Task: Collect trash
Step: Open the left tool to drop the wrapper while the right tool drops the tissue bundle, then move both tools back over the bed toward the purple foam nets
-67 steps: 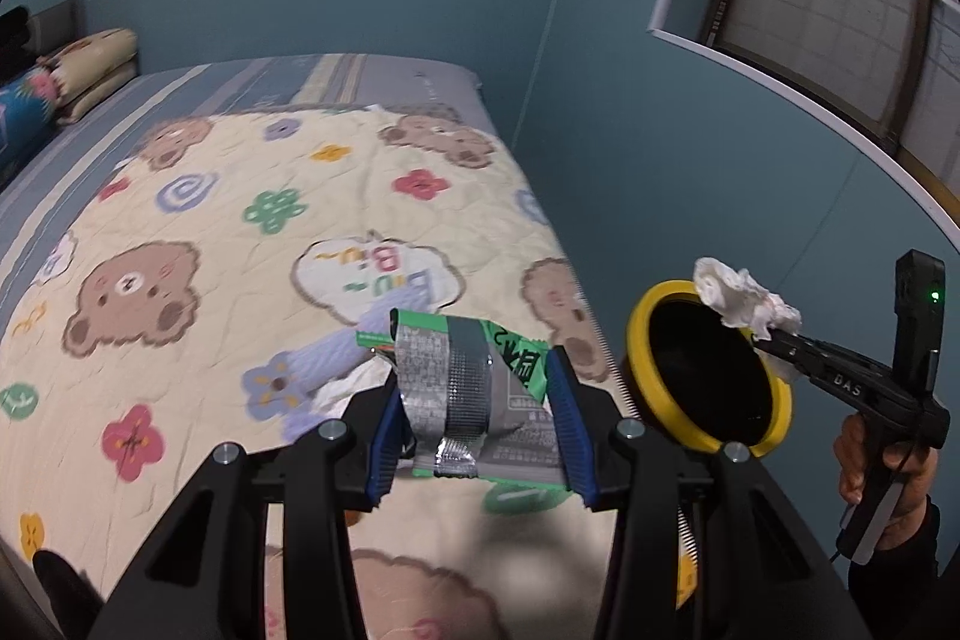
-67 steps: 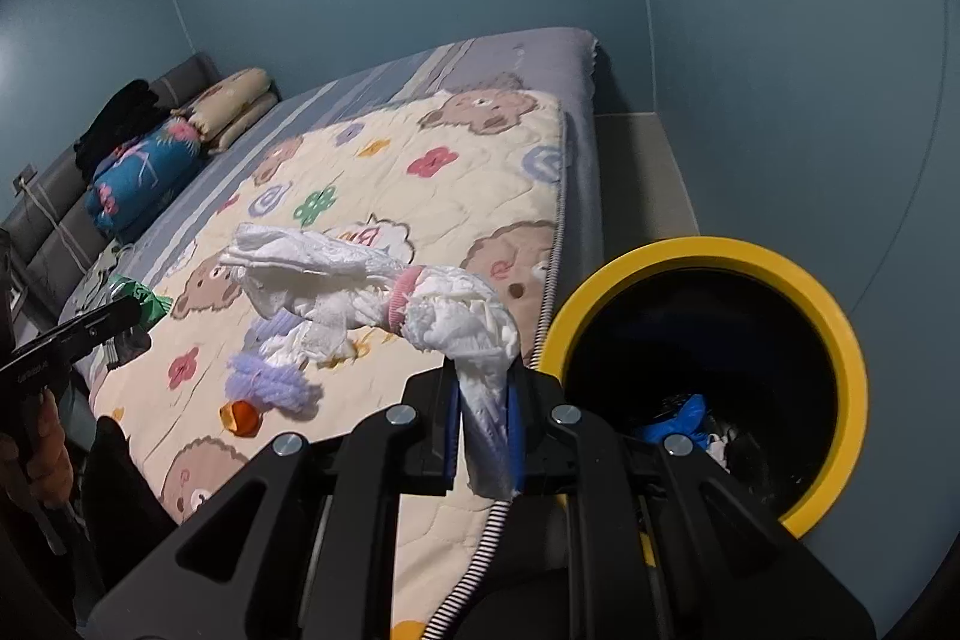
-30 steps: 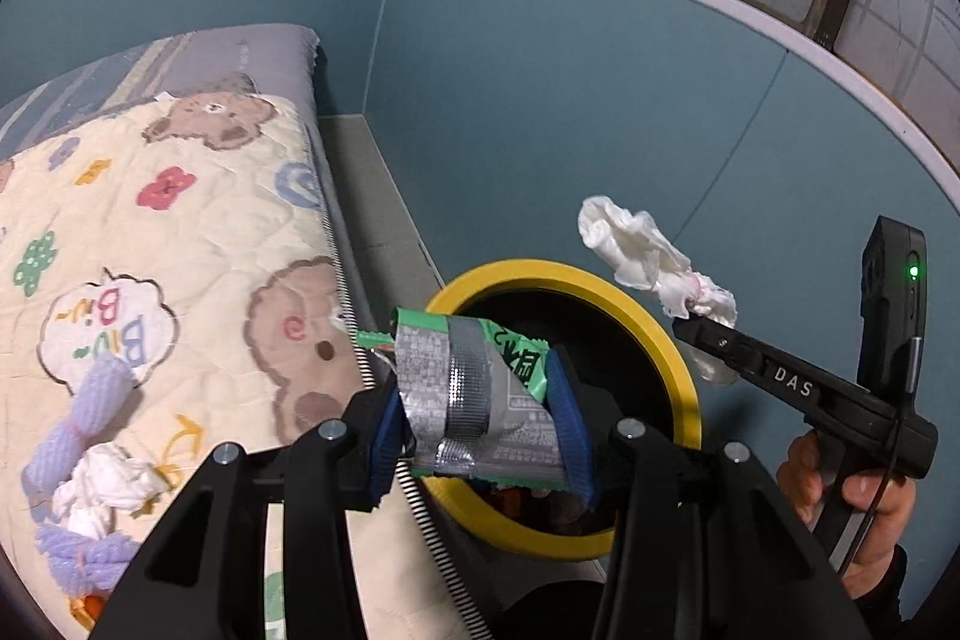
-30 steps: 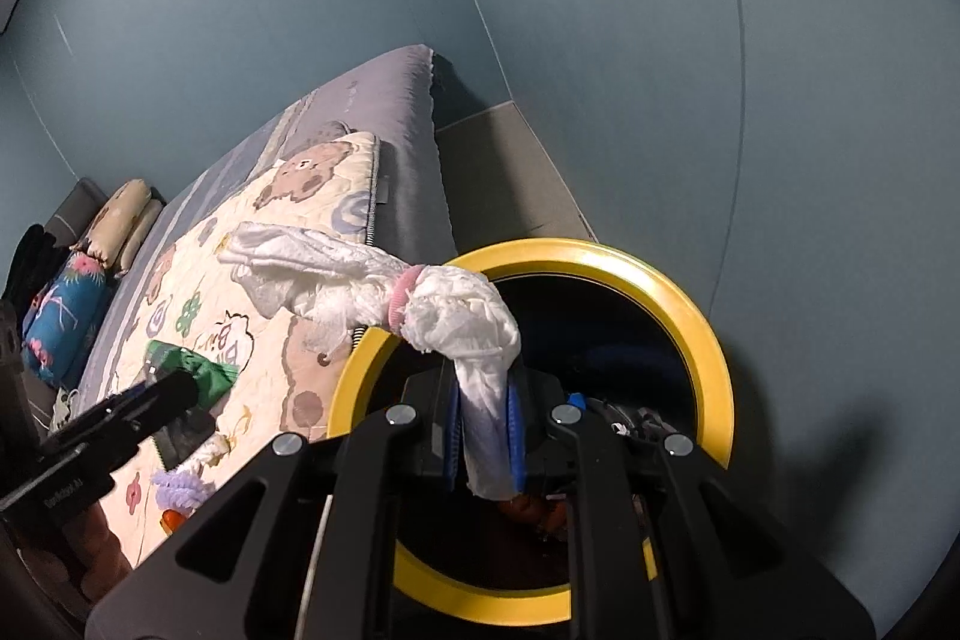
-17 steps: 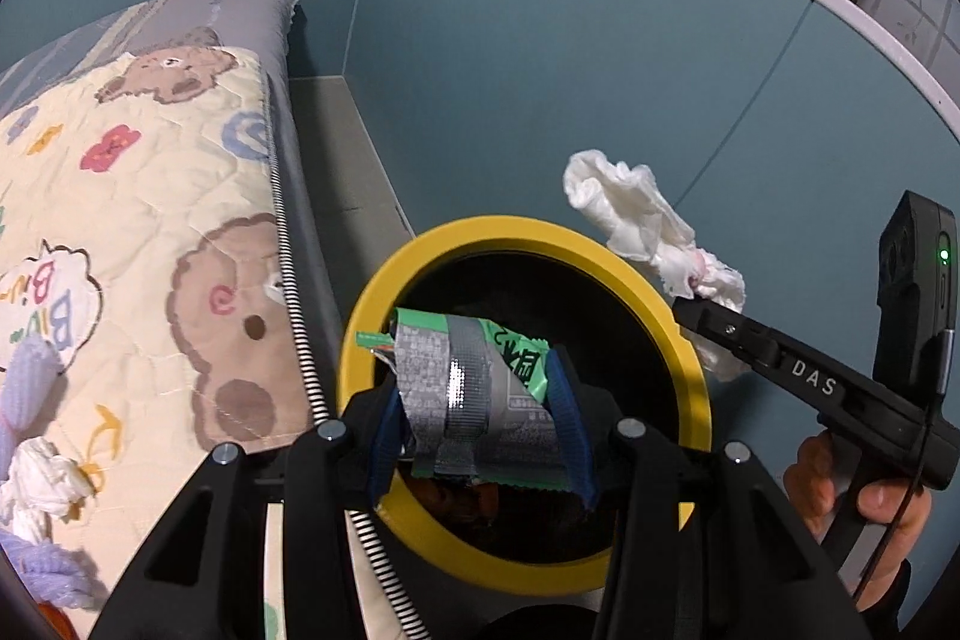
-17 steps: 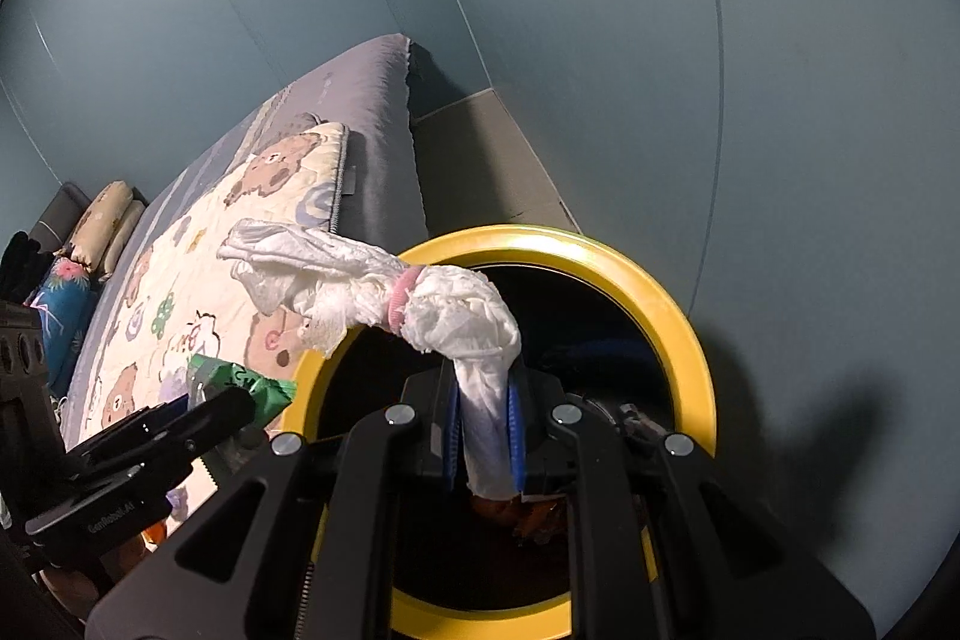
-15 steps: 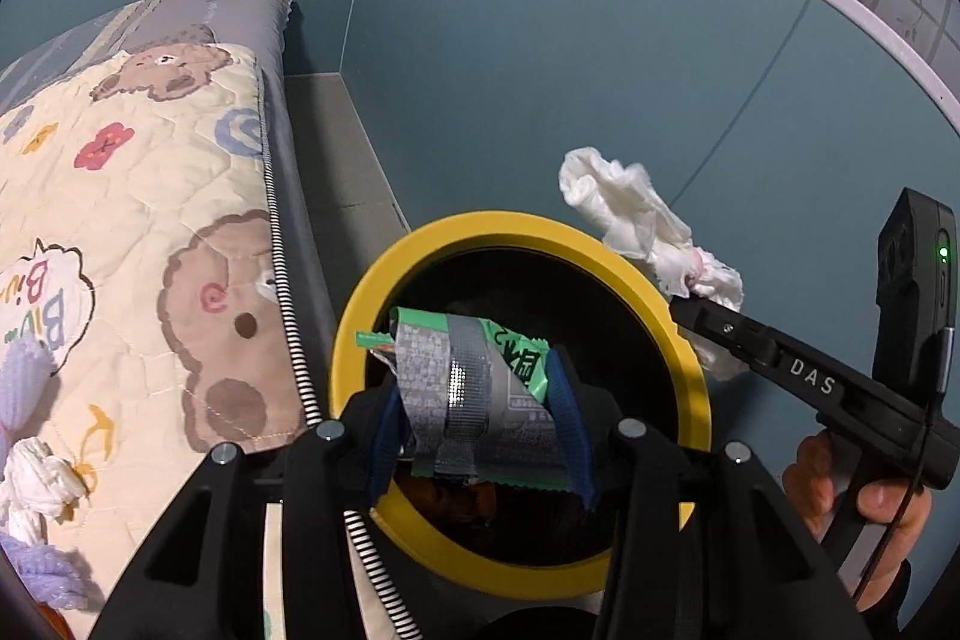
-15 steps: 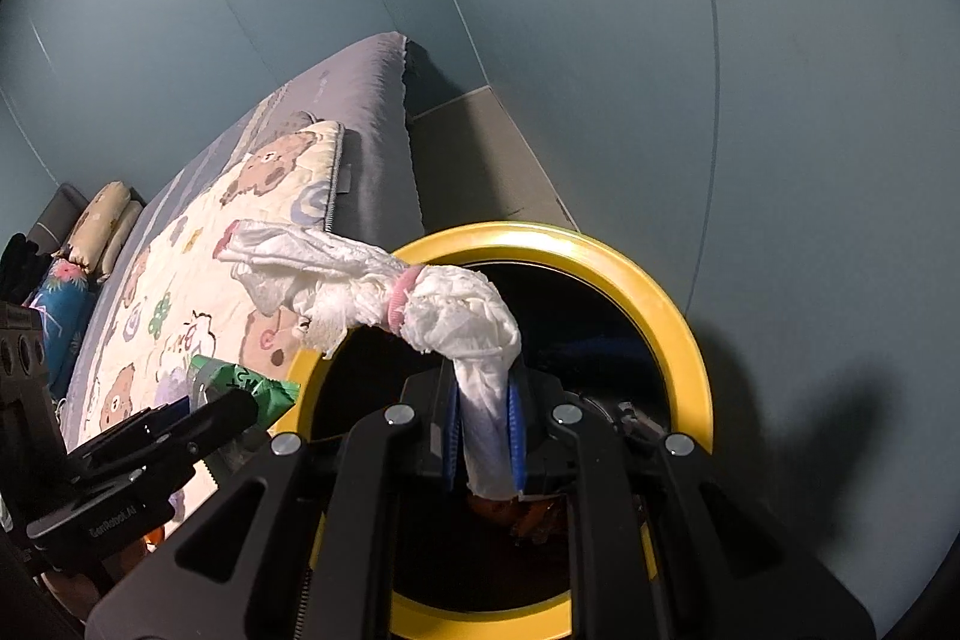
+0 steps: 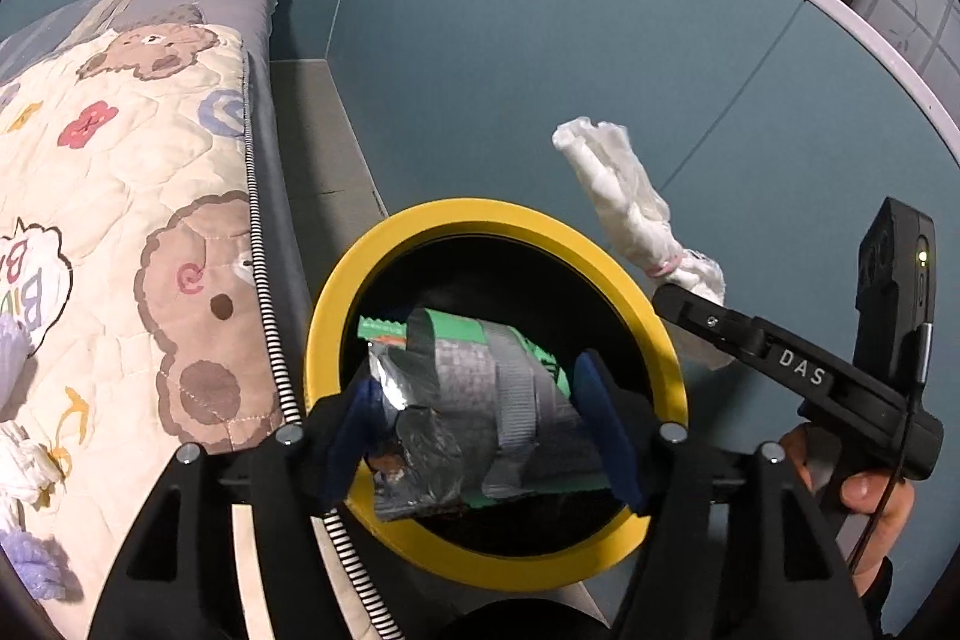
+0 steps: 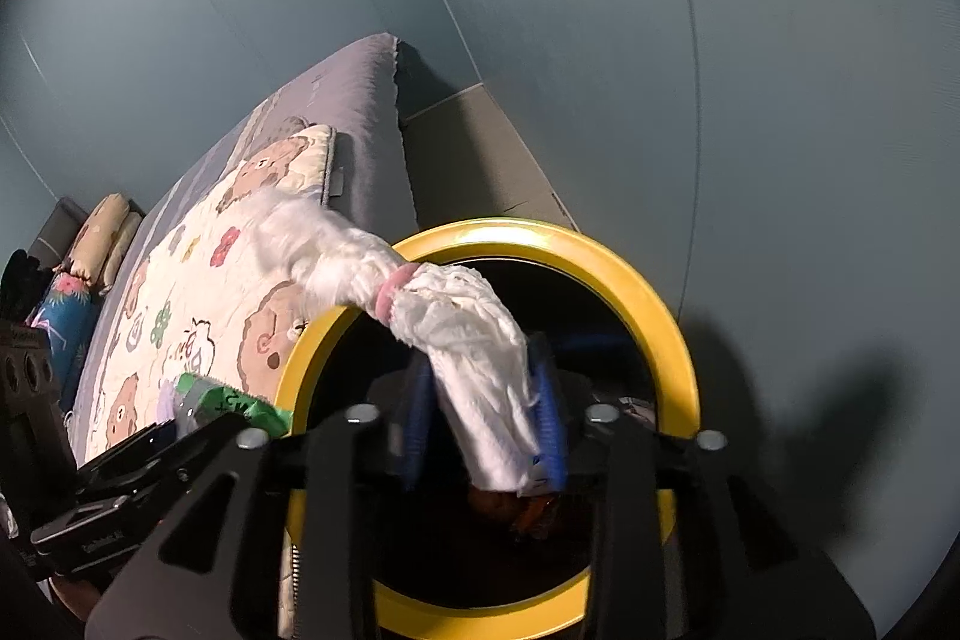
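A bin with a yellow rim (image 9: 336,316) and dark inside stands on the floor beside the bed; it also shows in the right wrist view (image 10: 660,316). My left gripper (image 9: 480,418) has opened over the bin's mouth; the green and silver wrapper (image 9: 474,400) tilts loose between its blue pads. My right gripper (image 10: 483,424) has opened too; the white tissue bundle with a pink band (image 10: 474,340) leans against the right pad over the bin. The bundle also shows in the left wrist view (image 9: 630,214).
The bed with the bear-print quilt (image 9: 120,196) lies left of the bin. White and lilac scraps (image 9: 18,466) lie on the quilt's near left. A teal wall (image 9: 570,40) rises close behind the bin. Pillows (image 10: 96,232) sit at the bed's far end.
Both grippers carried their trash from above the bed to over the bin. In the last half second both jaws opened; the wrapper tilted and the tissue bundle sagged.
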The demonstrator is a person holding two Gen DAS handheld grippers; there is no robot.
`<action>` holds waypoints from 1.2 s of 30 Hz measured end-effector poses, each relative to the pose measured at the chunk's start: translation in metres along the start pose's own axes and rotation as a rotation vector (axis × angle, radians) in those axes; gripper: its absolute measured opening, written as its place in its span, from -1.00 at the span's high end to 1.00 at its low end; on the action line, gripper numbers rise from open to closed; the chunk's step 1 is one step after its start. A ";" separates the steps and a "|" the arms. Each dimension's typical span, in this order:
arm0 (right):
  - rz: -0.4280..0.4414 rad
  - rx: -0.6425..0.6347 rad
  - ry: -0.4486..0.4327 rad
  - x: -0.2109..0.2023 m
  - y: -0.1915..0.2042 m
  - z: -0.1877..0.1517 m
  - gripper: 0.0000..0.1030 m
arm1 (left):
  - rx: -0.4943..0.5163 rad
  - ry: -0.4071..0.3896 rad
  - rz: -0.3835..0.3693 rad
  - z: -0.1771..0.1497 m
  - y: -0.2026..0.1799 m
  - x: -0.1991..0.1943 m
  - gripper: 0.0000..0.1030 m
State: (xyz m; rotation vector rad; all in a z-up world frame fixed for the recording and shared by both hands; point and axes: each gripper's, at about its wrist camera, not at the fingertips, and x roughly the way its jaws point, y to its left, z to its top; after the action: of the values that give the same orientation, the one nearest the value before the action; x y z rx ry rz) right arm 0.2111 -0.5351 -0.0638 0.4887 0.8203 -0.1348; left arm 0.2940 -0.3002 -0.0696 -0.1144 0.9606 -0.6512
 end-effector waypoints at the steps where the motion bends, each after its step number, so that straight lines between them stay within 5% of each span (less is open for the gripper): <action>1: -0.004 0.003 0.000 0.000 0.000 0.000 0.23 | -0.009 -0.003 -0.002 0.000 0.002 -0.002 -0.35; 6: -0.016 0.011 -0.001 -0.004 -0.001 -0.002 -0.05 | -0.025 -0.033 0.012 -0.001 0.010 -0.014 -0.69; 11: -0.001 0.008 -0.007 -0.007 0.002 -0.008 -0.15 | -0.036 -0.071 0.049 -0.005 0.022 -0.029 -0.82; 22: 0.099 -0.077 0.005 -0.015 0.046 -0.024 -0.20 | -0.069 -0.135 0.145 -0.015 0.066 -0.075 -0.84; 36: 0.206 -0.271 0.047 -0.019 0.148 -0.049 -0.20 | -0.162 -0.210 0.325 -0.036 0.158 -0.148 -0.84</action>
State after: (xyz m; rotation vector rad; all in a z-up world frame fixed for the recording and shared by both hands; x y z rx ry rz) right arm 0.2096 -0.3834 -0.0239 0.3183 0.8144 0.1769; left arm 0.2796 -0.0832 -0.0415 -0.1625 0.8042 -0.2563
